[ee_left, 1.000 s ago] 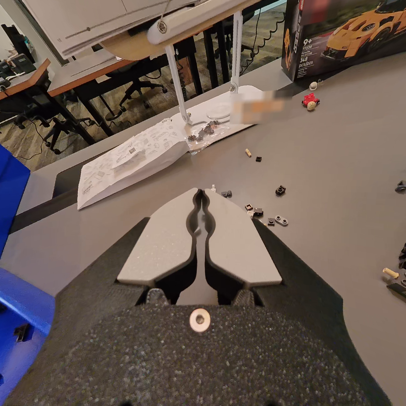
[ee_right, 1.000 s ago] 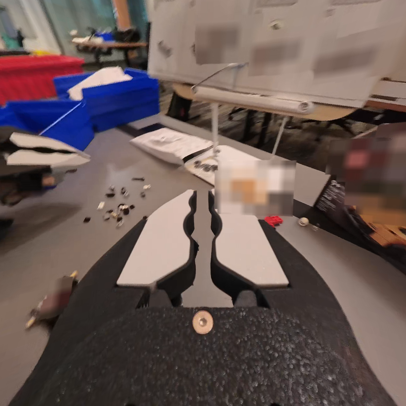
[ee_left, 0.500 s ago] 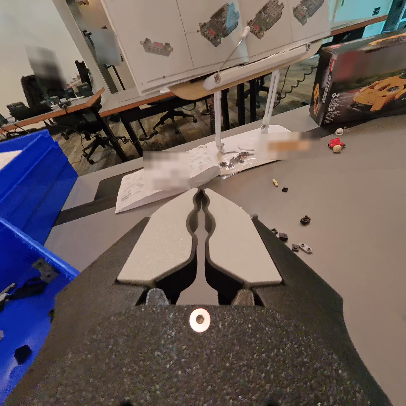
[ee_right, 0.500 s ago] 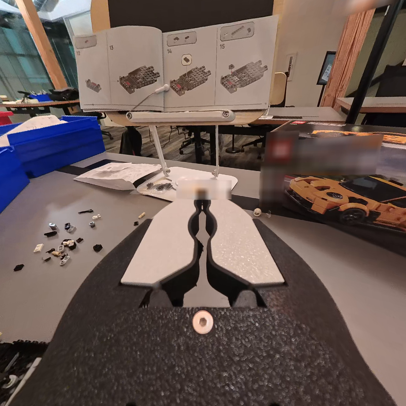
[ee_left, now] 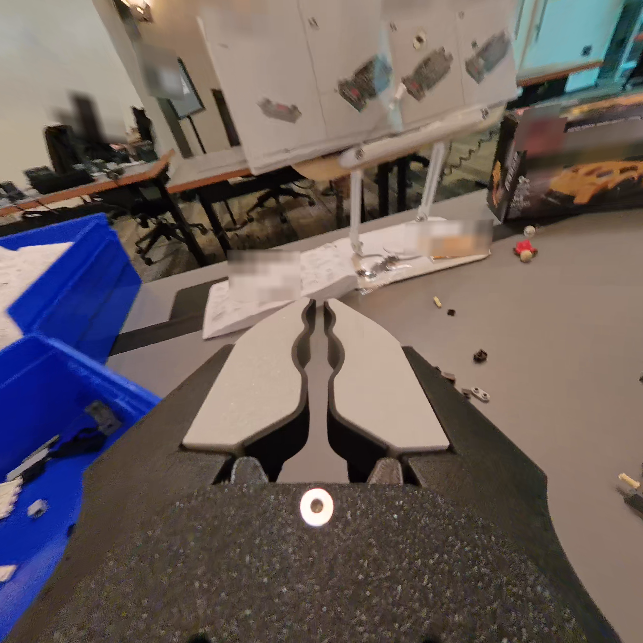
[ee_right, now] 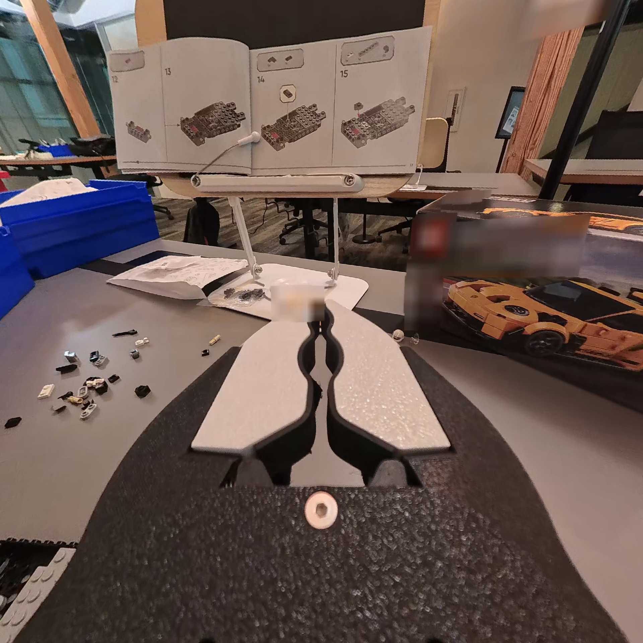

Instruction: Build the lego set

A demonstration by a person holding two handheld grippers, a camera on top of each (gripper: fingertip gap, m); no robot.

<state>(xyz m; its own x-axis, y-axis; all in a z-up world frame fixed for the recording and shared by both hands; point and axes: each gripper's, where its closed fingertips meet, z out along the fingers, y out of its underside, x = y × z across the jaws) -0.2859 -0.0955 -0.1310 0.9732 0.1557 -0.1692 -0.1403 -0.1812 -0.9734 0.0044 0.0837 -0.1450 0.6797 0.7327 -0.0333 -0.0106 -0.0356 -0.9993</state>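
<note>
Small black, grey, tan plastic lego pieces (ee_right: pixel 81 379) lying scattered on grey table (ee_right: pixel 146 435), left of right gripper (ee_right: pixel 320 315); both grippers' jaws nearly closed, gripping nothing; left gripper (ee_left: pixel 319 306) hovering.

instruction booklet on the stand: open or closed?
Open. The instruction booklet sits spread on the stand, both pages facing the right gripper, with a thin wire clip across the left page.

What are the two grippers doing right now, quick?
Left gripper: nearly closed, a narrow gap, holding nothing.
Right gripper: nearly closed, tips partly behind a blur patch, apparently empty.
</note>
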